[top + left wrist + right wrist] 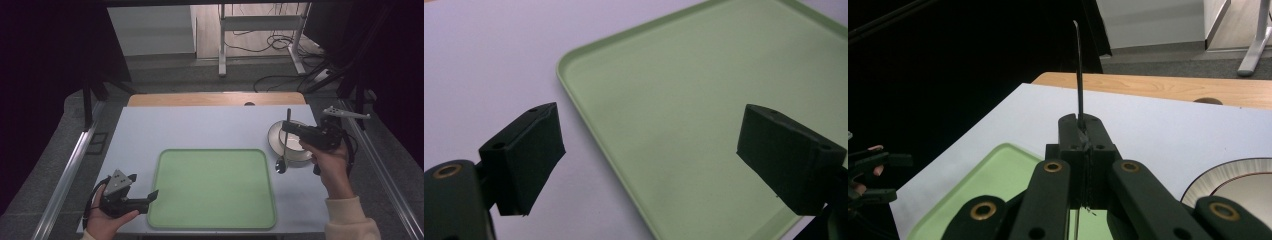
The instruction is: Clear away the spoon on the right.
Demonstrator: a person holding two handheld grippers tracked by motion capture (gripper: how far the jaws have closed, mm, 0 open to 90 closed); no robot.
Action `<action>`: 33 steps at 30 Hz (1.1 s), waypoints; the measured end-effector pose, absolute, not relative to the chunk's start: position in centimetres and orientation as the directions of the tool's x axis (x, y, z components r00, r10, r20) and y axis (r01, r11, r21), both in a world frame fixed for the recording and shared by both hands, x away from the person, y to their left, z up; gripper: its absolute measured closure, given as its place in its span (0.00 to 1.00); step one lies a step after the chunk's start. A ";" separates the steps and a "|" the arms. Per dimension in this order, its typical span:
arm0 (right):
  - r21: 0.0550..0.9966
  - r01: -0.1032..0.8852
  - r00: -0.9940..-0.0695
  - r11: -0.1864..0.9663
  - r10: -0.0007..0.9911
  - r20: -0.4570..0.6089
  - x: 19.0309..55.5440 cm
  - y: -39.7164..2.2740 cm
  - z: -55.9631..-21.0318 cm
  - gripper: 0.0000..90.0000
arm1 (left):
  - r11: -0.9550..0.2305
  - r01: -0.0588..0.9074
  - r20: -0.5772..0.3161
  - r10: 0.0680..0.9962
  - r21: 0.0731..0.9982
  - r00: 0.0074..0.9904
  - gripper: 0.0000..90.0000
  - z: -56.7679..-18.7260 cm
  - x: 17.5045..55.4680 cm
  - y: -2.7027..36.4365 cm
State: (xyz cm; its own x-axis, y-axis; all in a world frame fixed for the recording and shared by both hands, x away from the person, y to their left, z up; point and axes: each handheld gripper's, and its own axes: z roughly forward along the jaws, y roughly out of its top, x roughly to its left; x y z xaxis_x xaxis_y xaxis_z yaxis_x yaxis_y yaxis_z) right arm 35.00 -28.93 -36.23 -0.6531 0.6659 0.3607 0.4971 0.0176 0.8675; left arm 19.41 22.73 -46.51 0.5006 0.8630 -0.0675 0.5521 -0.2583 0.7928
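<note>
The spoon point(285, 145) hangs upright above the table point(210, 127), bowl down just beside the plate point(295, 152) — its handle is pinched in the closed right gripper point(289, 127). The left gripper point(152, 195) rests open and empty at the near left corner of the green tray point(215, 187).

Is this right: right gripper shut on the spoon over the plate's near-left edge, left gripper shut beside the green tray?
Not quite. The left gripper is open: the left gripper view shows its jaws wide apart with nothing between them, over the green tray's corner. The rest holds: the right gripper is shut on the spoon by the plate.
</note>
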 end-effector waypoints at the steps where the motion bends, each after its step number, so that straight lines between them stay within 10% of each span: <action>1: 0.866 0.500 -0.653 0.018 0.665 0.364 34.9 -28.9 -36.3 0.98 | -0.257 0.552 -0.068 0.863 0.793 0.500 0.12 -46.5 19.4 22.7; 33: 0.841 0.538 -0.697 0.059 0.593 0.404 31.5 -24.8 -37.7 0.98 | -0.273 0.551 -0.064 0.855 0.789 0.515 0.12 -46.6 19.4 22.6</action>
State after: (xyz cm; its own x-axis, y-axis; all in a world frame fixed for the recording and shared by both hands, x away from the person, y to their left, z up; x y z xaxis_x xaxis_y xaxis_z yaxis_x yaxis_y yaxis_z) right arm 31.52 -24.78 -37.69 -0.6965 0.5931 0.4038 0.5377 0.0589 0.8411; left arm 19.42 22.63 -46.61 0.5152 0.8547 -0.0636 0.5507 -0.2733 0.7887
